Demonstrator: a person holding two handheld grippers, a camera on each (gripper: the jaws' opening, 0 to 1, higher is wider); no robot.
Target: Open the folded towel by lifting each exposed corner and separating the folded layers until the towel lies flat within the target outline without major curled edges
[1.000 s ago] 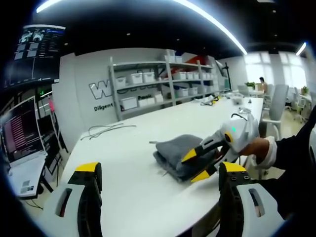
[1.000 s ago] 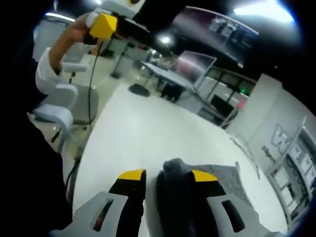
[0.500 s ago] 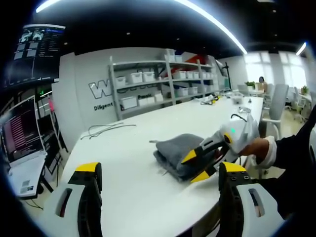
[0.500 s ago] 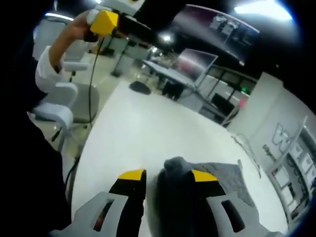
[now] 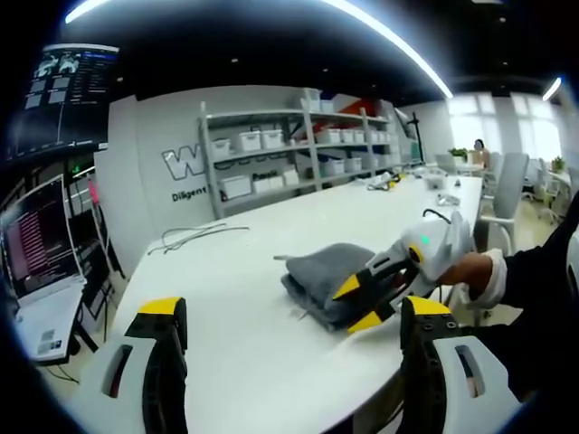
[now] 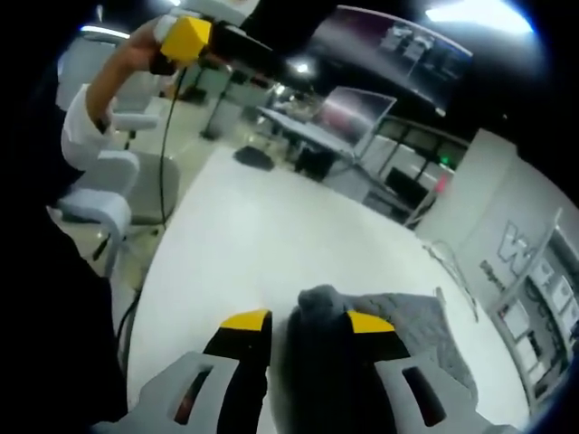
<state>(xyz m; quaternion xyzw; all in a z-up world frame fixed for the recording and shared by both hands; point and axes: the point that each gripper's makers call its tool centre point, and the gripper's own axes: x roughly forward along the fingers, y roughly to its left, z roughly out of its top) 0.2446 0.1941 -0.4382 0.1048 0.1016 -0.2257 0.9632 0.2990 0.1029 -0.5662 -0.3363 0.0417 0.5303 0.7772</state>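
— What sits between the right gripper (image 6: 294,325) jaws?
— A bunched fold of the grey towel (image 6: 407,330), clamped; the rest lies ahead on the white table (image 6: 262,244).
— And the left gripper (image 5: 294,321)?
— Jaws wide apart, nothing between them; the towel lies beyond, nearer its right jaw.
— Any change since before?
— Hardly any: the right gripper's grip is unchanged.
— Anything unclear?
— Its jaws hide the gripped edge; no outline is discernible.

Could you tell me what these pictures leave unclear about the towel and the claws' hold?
- Target outline: none discernible on the white table, left gripper view.
- Towel near edge: hidden by the right claw.
- Right gripper view: the towel bunches between the jaws, covering their contact.
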